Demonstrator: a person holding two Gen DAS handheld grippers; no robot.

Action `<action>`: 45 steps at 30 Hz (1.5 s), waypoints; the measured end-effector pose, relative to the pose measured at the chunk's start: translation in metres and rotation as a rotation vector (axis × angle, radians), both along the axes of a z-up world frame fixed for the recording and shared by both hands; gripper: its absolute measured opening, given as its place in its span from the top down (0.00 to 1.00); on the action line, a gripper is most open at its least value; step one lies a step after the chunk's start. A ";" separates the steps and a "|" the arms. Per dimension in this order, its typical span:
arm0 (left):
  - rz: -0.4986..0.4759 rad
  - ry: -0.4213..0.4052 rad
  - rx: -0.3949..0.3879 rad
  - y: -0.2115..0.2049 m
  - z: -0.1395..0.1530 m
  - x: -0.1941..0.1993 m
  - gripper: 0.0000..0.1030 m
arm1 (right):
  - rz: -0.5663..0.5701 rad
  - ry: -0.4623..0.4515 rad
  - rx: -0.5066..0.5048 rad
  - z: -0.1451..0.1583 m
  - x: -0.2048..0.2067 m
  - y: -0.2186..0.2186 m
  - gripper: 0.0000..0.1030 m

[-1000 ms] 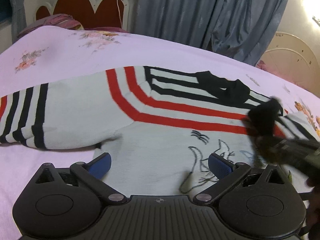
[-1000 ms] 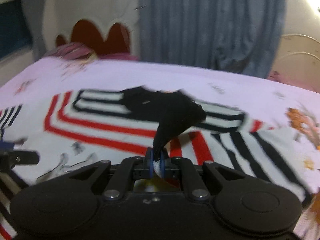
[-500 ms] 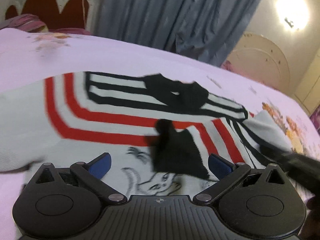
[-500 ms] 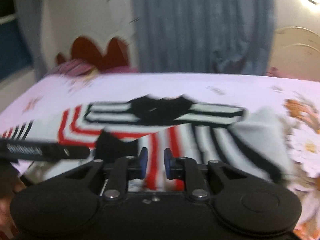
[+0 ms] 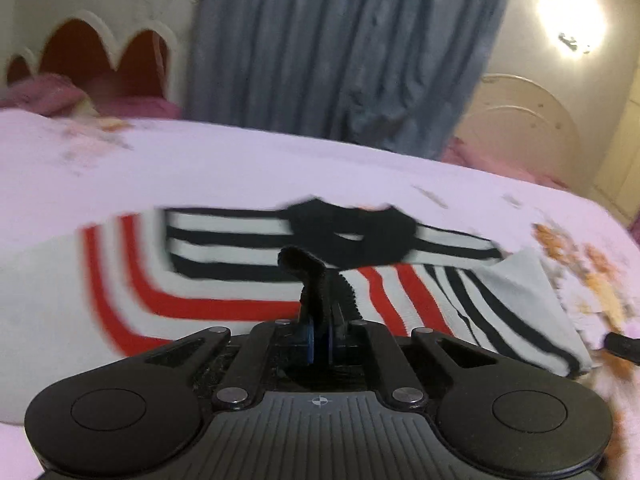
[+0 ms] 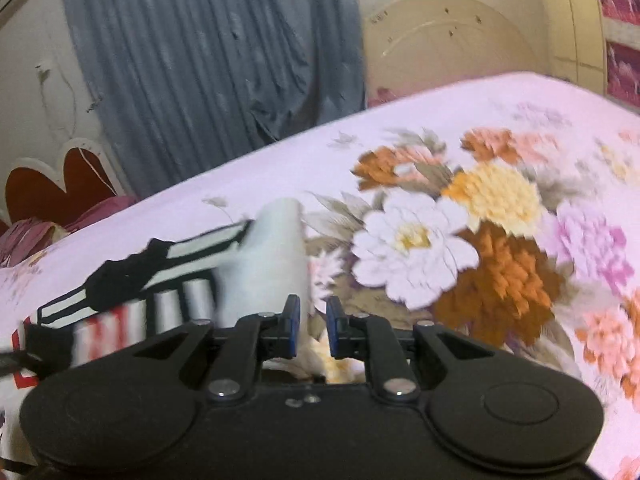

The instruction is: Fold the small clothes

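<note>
A white knit sweater (image 5: 224,280) with red and black stripes and a black collar (image 5: 352,236) lies flat on the bed. Its right sleeve (image 5: 500,300) is folded in across the chest. My left gripper (image 5: 319,328) is shut on that sleeve's black cuff (image 5: 308,276), which sticks up from between the blue pads. In the right wrist view, my right gripper (image 6: 313,320) stands slightly open with nothing between its fingers. It is over the bedspread just right of the sweater's folded edge (image 6: 264,264).
The pink bedspread (image 6: 500,240) carries a large flower print to the right of the sweater. A grey-blue curtain (image 5: 340,60) hangs behind the bed, and a red scalloped headboard (image 5: 100,52) with pillows stands at the far left. A cream cabinet door (image 6: 448,40) is at the back right.
The right gripper brought the black cuff over the chest and let it go. The left gripper closed on it. The right gripper then swung away right over the flower print.
</note>
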State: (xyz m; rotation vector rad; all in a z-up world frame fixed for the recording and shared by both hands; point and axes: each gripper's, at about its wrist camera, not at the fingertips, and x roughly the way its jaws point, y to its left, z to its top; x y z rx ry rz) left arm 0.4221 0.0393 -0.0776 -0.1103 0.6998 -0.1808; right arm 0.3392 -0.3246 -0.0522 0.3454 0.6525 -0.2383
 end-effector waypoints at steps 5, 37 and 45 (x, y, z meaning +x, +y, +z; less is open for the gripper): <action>-0.005 0.112 0.038 0.008 -0.031 0.004 0.95 | 0.041 0.050 0.074 -0.023 0.003 -0.003 0.80; 0.113 -0.114 0.110 -0.001 -0.012 -0.001 0.55 | 0.267 0.012 -0.054 -0.011 0.107 -0.009 0.74; -0.110 0.054 0.092 -0.098 -0.039 0.057 0.46 | 0.566 0.079 -0.121 -0.025 0.130 0.064 0.67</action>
